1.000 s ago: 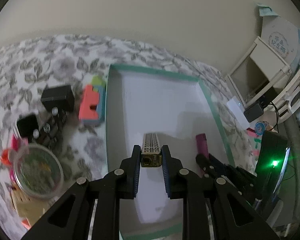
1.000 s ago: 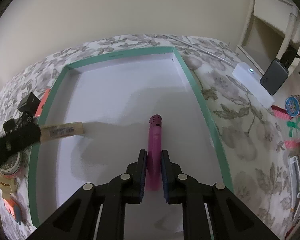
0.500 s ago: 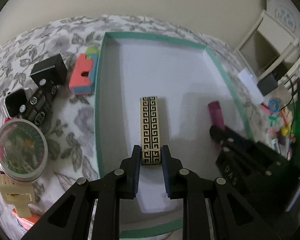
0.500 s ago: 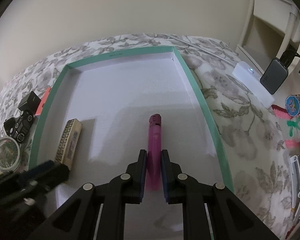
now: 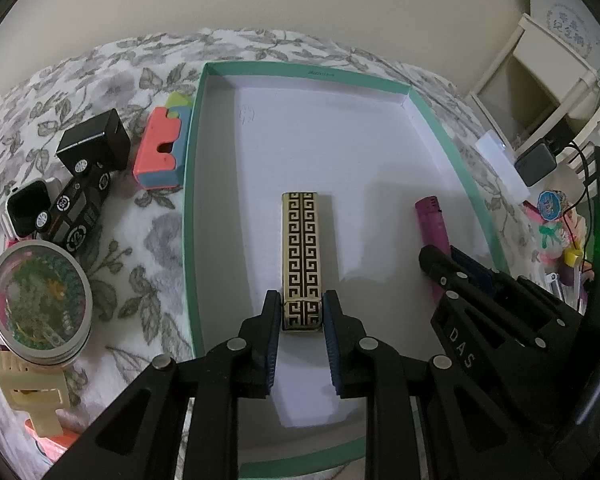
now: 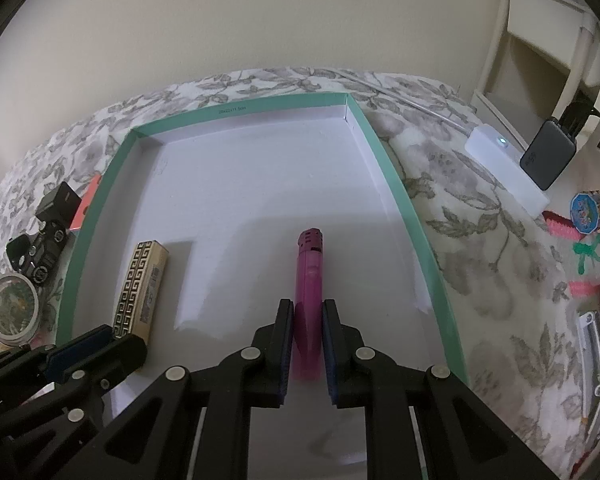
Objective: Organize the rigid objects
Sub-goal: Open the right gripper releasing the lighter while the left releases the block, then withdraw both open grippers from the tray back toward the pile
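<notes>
A shallow white tray with a teal rim [image 5: 190,200] [image 6: 412,208] lies on a floral cloth. Flat on its floor, left of centre, lies a gold-and-black patterned box [image 5: 302,248] [image 6: 140,288]. My left gripper [image 5: 302,308] is shut on the box's near end. To the right lies a pink lighter [image 6: 308,280] [image 5: 432,224], its cap pointing away, and my right gripper [image 6: 304,320] is shut on its near half. Each gripper shows at the edge of the other's view.
Left of the tray lie a foam puzzle block [image 5: 162,152], a black cube [image 5: 96,144], a black toy car [image 5: 76,216], a smartwatch [image 5: 26,206], a round tin [image 5: 40,300] and a cream clip [image 5: 32,396]. On the right are a white device [image 6: 504,164], a power bank [image 6: 548,156] and small colourful items [image 6: 588,240].
My left gripper came down and tipped forward, bringing the patterned box from a raised, end-on pose to lying flat on the tray floor. The right gripper and lighter stayed put.
</notes>
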`<state>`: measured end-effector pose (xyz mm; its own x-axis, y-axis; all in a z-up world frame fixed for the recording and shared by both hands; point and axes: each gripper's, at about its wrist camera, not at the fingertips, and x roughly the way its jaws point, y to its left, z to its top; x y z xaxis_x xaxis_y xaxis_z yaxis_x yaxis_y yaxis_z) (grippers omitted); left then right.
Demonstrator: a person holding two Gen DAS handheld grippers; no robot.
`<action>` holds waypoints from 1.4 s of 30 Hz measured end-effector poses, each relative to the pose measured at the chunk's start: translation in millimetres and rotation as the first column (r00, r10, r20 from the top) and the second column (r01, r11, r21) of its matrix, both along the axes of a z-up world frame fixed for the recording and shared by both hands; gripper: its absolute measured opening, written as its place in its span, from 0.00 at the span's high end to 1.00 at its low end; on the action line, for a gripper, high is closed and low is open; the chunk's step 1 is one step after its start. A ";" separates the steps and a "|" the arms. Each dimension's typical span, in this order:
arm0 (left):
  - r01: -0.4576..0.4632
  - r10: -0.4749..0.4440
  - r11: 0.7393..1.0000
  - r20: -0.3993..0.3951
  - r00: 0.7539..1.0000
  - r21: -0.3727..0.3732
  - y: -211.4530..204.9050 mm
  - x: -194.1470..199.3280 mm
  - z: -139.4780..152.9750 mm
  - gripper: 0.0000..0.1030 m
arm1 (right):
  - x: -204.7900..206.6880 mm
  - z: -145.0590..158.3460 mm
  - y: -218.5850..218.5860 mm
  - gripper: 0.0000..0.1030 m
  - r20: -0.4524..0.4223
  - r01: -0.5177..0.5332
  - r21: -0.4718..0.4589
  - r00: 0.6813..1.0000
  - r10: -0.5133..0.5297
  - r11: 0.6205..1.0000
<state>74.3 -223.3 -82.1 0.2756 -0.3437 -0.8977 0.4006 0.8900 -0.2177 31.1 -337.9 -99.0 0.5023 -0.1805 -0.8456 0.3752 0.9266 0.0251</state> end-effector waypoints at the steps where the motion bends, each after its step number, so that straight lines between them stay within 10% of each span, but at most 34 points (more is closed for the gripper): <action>1: 0.000 0.000 1.000 -0.003 1.000 0.001 -0.3 0.4 -0.4 0.79 | 0.0 -0.1 0.2 0.84 0.001 -0.001 -0.003 1.000 0.001 1.000; 7: -0.023 0.023 1.000 0.003 1.000 -0.016 3.4 3.5 6.6 0.76 | -1.6 0.1 -2.2 0.64 0.013 0.011 -0.001 1.000 -0.011 1.000; 14: -0.066 0.068 0.996 0.048 0.997 -0.053 17.1 7.6 23.0 0.53 | -3.6 5.3 -1.9 0.63 0.043 0.015 -0.009 0.999 -0.015 1.000; 22: -0.123 0.128 0.989 0.062 0.990 -0.078 33.1 16.1 29.4 0.24 | -5.9 6.8 -3.0 0.37 0.066 0.024 -0.020 0.998 -0.023 1.000; 35: -0.168 0.177 0.981 0.102 0.979 -0.094 47.7 21.1 37.4 0.17 | -9.2 12.7 -1.0 0.02 0.105 0.013 -0.048 0.994 -0.008 0.999; 42: -0.187 0.205 0.977 0.200 0.958 -0.106 58.8 17.4 51.6 0.00 | -13.6 16.8 -1.8 0.00 0.119 0.025 -0.061 0.993 -0.017 0.998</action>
